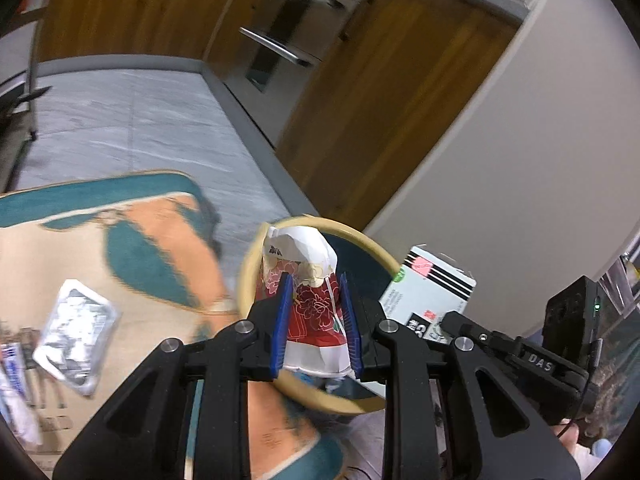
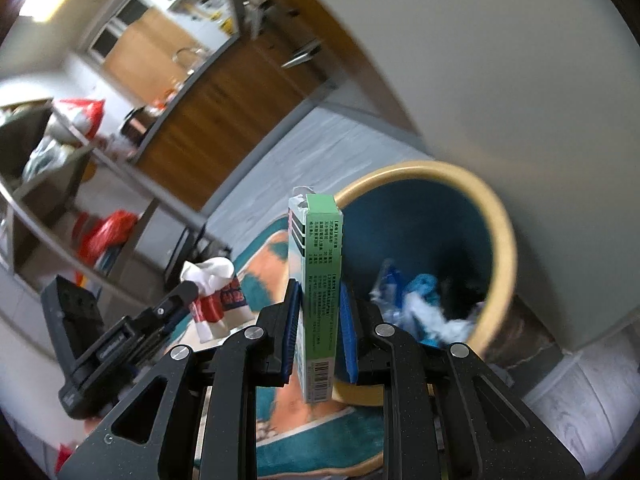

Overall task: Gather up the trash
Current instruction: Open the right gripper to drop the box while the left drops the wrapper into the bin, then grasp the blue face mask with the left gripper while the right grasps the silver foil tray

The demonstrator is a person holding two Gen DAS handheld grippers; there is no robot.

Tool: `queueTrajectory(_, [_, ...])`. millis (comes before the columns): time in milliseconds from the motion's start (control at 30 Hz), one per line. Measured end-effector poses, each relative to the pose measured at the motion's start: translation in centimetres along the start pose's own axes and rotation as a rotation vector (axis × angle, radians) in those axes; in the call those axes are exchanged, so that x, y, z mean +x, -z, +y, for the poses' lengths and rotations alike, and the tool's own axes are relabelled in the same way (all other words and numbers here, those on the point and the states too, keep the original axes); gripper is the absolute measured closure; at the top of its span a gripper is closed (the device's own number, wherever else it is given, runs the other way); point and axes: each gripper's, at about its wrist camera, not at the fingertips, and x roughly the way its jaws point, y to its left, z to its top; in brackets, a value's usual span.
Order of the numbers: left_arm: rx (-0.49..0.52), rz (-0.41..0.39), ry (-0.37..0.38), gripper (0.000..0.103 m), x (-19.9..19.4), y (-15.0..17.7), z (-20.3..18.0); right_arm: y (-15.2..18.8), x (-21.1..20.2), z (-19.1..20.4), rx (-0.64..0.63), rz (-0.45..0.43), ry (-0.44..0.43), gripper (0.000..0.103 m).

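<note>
My left gripper (image 1: pixel 316 320) is closed on a crumpled red-and-white paper wrapper (image 1: pixel 310 304); both blue pads (image 1: pixel 282 328) press its sides. The wrapper hangs directly over the open mouth of the round waste bin (image 1: pixel 250 264), which has a tan rim and a dark blue interior.

My right gripper (image 2: pixel 318 332) is clamped on a narrow green carton (image 2: pixel 320 280), held upright, its torn top end pointing away from me. The carton sits at the near left edge of the bin (image 2: pixel 500 216). Inside the bin lie blue and white scraps (image 2: pixel 420 300).

In the left wrist view the carton (image 1: pixel 428 296) shows to the right of the bin, white face with black stripes toward the camera.

On the patterned teal and orange mat (image 1: pixel 160 216), to the left of the bin, lies a silver foil packet (image 1: pixel 78 324). A white and blue item (image 1: pixel 14 384) lies at the far left edge, too blurred to identify. The bin stands beside a white appliance panel (image 1: pixel 520 152).
</note>
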Motion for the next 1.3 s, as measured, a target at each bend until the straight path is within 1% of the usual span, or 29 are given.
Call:
queueTrajectory(133, [0.001,0.055,0.035,0.079,2.8,0.4,-1.7,-0.4,-0.3,-1.8,0.041,-0.016,0.029,0.082])
queueTrajectory(200, [-0.004,0.095,0.044,0.077,4.6,0.7,-2.3,-0.4,-0.1,-2.2,0.058,-0.017,0.035,0.082])
queueTrajectory(333, [0.018,0.153,0.016,0.075,7.1,1.7,-2.9,-0.3,0.7,-2.8,0.085,0.0,0.059,0.081])
queueTrajectory(367, [0.022,0.174,0.005,0.075,7.7,2.0,-2.8,-0.3,0.9,-3.0,0.089,0.004,0.067,0.081])
queueTrajectory(433, [0.013,0.189,-0.007,0.075,8.1,2.2,-2.3,-0.2,1.6,-3.5,0.104,0.019,0.089,0.079])
queueTrajectory(467, [0.002,0.191,-0.011,0.074,8.1,2.3,-2.0,-0.1,1.8,-3.6,0.108,0.023,0.091,0.079])
queueTrajectory(500, [-0.009,0.193,-0.008,0.071,8.0,2.2,-1.7,0.0,2.1,-3.7,0.117,0.031,0.095,0.077])
queueTrajectory(533, [-0.014,0.191,-0.006,0.069,8.0,2.2,-1.4,0.0,2.2,-3.7,0.121,0.036,0.097,0.074])
queueTrajectory(567, [-0.016,0.186,-0.008,0.066,7.8,2.1,-1.3,0.0,2.3,-3.7,0.122,0.04,0.097,0.068])
queueTrajectory(600, [-0.021,0.178,-0.011,0.064,7.5,2.1,-1.0,0.1,2.3,-3.6,0.119,0.039,0.096,0.065])
queueTrajectory(833, [-0.045,0.151,-0.021,0.062,6.2,1.9,0.2,0.4,2.3,-2.8,0.084,0.049,0.088,0.065])
queueTrajectory(867, [-0.044,0.149,-0.027,0.061,6.2,1.9,0.2,0.3,2.4,-2.9,0.083,0.052,0.087,0.065])
queueTrajectory(900, [-0.041,0.144,-0.039,0.057,5.9,1.8,0.4,0.4,2.6,-2.7,0.08,0.058,0.083,0.065])
queueTrajectory(967, [-0.036,0.132,-0.057,0.052,5.2,1.8,0.8,0.5,2.7,-2.5,0.07,0.065,0.079,0.065])
queueTrajectory(1033, [-0.031,0.125,-0.072,0.051,4.7,1.7,1.1,0.7,2.9,-2.0,0.051,0.075,0.074,0.065])
queueTrajectory(1100, [-0.024,0.119,-0.098,0.045,3.9,1.7,1.6,0.8,2.9,-1.5,0.029,0.078,0.074,0.062])
queueTrajectory(1167, [-0.019,0.112,-0.121,0.044,3.2,1.8,2.1,1.0,3.0,-1.1,0.012,0.082,0.072,0.061])
queueTrajectory(1267, [-0.005,0.098,-0.176,0.039,1.8,1.8,3.3,1.2,3.3,-0.3,-0.013,0.094,0.07,0.06])
queueTrajectory(1300, [-0.002,0.094,-0.186,0.038,1.6,1.8,3.5,1.4,3.4,0.0,-0.022,0.097,0.071,0.06])
